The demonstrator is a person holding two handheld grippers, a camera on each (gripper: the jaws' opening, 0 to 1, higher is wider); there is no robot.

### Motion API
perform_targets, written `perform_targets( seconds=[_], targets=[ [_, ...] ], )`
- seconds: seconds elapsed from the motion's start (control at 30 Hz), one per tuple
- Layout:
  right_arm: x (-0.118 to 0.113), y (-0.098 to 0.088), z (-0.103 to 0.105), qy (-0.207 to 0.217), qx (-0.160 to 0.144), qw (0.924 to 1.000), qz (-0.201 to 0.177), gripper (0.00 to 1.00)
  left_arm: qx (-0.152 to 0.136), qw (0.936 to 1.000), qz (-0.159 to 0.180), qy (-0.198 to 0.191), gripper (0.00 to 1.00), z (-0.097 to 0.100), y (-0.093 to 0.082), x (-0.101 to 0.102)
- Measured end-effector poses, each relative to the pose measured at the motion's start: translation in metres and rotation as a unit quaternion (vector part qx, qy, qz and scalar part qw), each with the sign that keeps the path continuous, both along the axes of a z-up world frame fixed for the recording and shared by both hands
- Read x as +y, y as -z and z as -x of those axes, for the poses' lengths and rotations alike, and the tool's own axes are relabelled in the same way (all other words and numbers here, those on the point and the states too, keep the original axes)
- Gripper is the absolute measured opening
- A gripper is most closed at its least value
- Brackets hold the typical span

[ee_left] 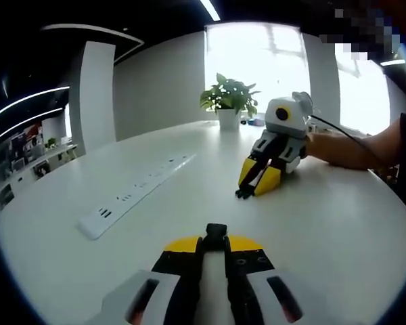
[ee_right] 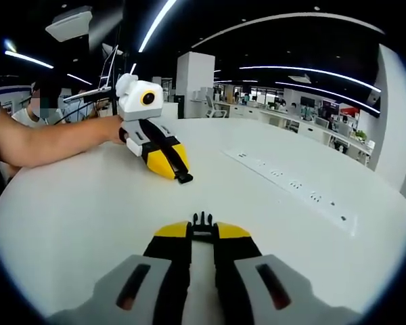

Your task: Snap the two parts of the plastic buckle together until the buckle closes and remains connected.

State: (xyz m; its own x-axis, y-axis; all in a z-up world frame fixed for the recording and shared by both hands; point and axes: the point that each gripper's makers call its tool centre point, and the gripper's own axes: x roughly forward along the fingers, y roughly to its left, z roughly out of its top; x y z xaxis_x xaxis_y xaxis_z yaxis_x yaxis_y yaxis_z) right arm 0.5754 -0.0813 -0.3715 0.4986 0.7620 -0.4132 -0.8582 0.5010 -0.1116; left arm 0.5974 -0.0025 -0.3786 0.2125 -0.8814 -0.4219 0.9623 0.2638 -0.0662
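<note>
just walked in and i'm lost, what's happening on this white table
A person holds a gripper in each hand over a white table. The left gripper is shut on the socket half of the buckle, and the right gripper is shut on the pronged half. The halves sit apart, not yet snapped together. A power strip lies alongside.

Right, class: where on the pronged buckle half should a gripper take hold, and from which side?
Grip the rear body of the pronged buckle half, coming from behind, opposite the prongs. The prongs must stay free to enter the socket half. The right gripper holds it just so: jaws shut on the back, prongs poking out ahead.
</note>
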Motion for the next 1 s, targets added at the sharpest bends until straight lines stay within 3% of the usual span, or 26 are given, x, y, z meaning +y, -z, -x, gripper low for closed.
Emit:
perform_targets(
  seconds=[0.23,0.43,0.77,1.0],
  targets=[
    [-0.003,0.0,0.0,0.004,0.004,1.0,0.006,0.11,-0.002,1.0,0.0,-0.007,0.11,0.0,-0.006,0.0],
    [-0.008,-0.018,0.0,0.015,0.0,0.9997,-0.018,0.11,-0.005,0.9999,0.003,-0.012,0.11,0.0,-0.012,0.0],
    [-0.011,-0.027,-0.001,0.021,-0.011,0.9997,-0.012,0.11,-0.011,0.9997,0.017,-0.009,0.11,0.001,-0.029,-0.004],
    [-0.014,-0.042,0.0,0.03,-0.025,0.9992,-0.012,0.11,0.008,0.9994,0.028,-0.016,0.11,0.002,-0.046,-0.001]
  ],
)
